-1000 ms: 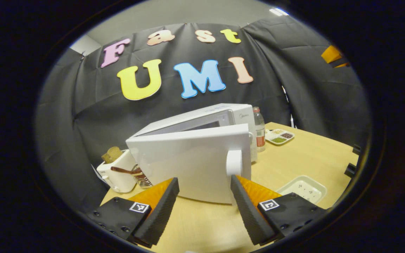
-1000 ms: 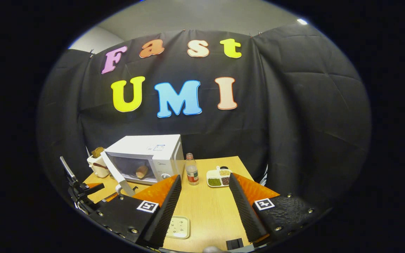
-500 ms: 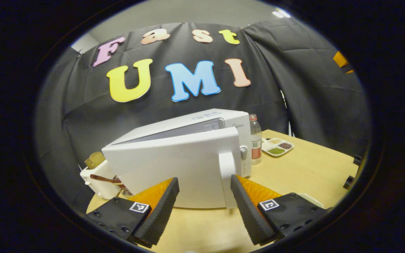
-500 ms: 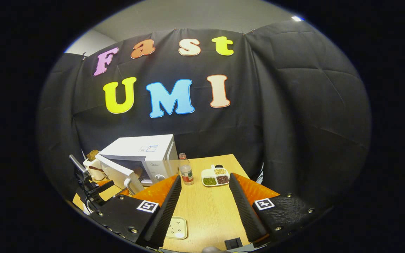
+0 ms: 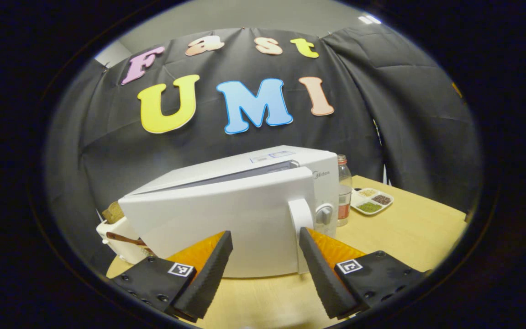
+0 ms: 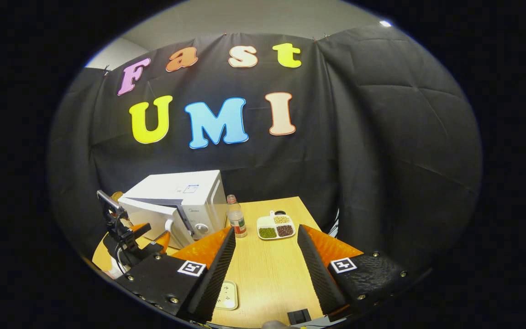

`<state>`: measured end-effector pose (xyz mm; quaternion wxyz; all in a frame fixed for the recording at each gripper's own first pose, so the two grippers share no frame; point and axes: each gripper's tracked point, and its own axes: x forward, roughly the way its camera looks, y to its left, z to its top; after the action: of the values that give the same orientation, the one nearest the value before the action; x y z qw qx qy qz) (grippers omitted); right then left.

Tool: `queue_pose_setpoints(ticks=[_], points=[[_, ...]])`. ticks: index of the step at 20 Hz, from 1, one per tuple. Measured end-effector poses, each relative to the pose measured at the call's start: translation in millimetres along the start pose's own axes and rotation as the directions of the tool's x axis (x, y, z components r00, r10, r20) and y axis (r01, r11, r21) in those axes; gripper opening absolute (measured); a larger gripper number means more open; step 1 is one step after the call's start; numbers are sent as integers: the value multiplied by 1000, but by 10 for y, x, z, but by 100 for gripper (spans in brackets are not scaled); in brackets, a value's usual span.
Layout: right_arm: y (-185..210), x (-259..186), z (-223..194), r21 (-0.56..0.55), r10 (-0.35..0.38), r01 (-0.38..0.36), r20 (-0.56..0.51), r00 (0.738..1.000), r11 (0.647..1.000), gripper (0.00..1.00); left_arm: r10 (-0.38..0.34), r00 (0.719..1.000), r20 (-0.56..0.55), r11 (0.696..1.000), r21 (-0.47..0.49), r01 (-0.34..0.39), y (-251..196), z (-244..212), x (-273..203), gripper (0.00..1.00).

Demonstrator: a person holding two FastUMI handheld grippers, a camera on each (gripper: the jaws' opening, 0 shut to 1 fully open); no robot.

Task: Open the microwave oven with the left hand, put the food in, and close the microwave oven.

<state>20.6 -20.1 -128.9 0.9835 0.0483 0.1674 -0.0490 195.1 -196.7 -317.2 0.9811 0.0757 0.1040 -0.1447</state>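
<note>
The white microwave (image 5: 226, 192) stands on the wooden table (image 5: 409, 233) with its door (image 5: 217, 228) swung almost shut; a narrow gap stays along the top edge. The door's white handle (image 5: 300, 214) sits just above my left gripper's right fingertip. My left gripper (image 5: 263, 256) is open, right up against the door face; I cannot tell if it touches. The food is hidden behind the door. In the right gripper view the microwave (image 6: 185, 194) is at the left with the left gripper (image 6: 151, 233) at its door. My right gripper (image 6: 263, 265) hangs open over the table, holding nothing.
A clear bottle (image 5: 344, 196) and a divided dish of beans (image 5: 372, 201) stand right of the microwave. A white toaster (image 5: 114, 230) with bread sits at its left. A small white plate (image 6: 227, 294) lies on the table below my right gripper.
The microwave door has swung from half open to nearly shut, with my left gripper following it in. The food inside has gone out of sight. My right gripper stays open, slightly drifted.
</note>
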Motion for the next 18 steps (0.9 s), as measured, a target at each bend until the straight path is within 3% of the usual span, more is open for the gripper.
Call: queue_pose_setpoints(ticks=[5, 7, 10, 18], points=[[-9, 44, -78, -1, 7, -7, -24, 1000, 1000, 84, -1, 1000, -10, 1000, -3, 1, -101, 34, 249, 100], [-26, 57, -81, -1, 7, -7, -30, 1000, 1000, 84, 5, 1000, -9, 1000, -17, -5, -98, 38, 314, 94], [-58, 77, -48, 8, 6, -6, -25, 1000, 1000, 84, 0, 1000, -2, 999, -38, 0, -107, 53, 347, 100], [-5, 166, -44, 6, 26, -26, -37, 999, 1000, 84, 4, 1000, 19, 1000, -25, -3, -76, 120, 378, 99]])
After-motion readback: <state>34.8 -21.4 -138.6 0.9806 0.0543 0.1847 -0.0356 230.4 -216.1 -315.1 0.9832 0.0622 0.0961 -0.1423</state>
